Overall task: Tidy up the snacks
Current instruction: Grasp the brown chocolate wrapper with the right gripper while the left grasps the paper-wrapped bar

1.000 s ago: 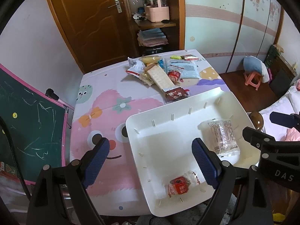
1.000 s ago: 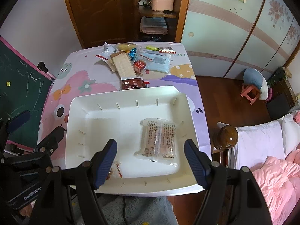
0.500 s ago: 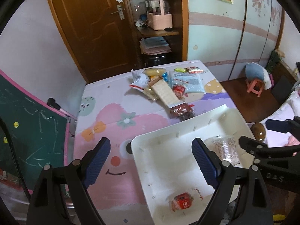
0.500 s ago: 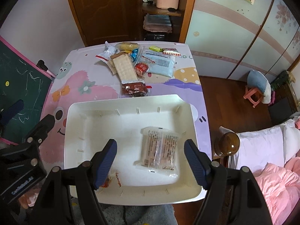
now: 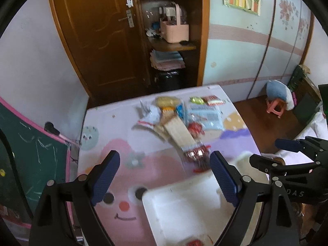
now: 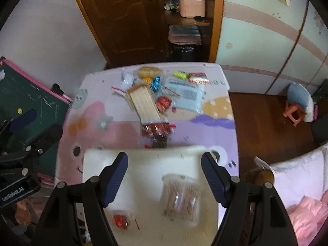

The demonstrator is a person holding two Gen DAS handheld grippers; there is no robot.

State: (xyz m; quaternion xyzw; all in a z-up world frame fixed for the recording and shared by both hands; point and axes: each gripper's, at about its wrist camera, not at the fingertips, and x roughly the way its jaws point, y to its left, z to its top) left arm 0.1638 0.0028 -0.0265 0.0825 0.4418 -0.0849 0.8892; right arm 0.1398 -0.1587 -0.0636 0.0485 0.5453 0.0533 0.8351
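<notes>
A white tray (image 6: pixel 143 160) sits on the near part of the table and holds a clear packet of biscuits (image 6: pixel 180 196) and a small red snack (image 6: pixel 120 220). It also shows in the left wrist view (image 5: pixel 180 205). A pile of snacks lies at the far end: a long cracker pack (image 6: pixel 145 104), a dark red packet (image 6: pixel 156 130), a pale blue bag (image 6: pixel 184 94). In the left view the dark red packet (image 5: pixel 196 153) lies just beyond the tray. My left gripper (image 5: pixel 164 176) is open and empty above the table. My right gripper (image 6: pixel 164 176) is open and empty above the tray.
A green chalkboard (image 5: pixel 30 164) leans at the table's left edge. A brown door (image 5: pixel 98 30) and a shelf with a pink basket (image 5: pixel 174 30) stand behind the table. A pink stool (image 6: pixel 295 112) and a bed with pink bedding (image 6: pixel 303 205) are on the right.
Both grippers have tilted up and pulled back from the tray, so more of the room and the snack pile shows. Both stay open. The snacks in the tray have not moved.
</notes>
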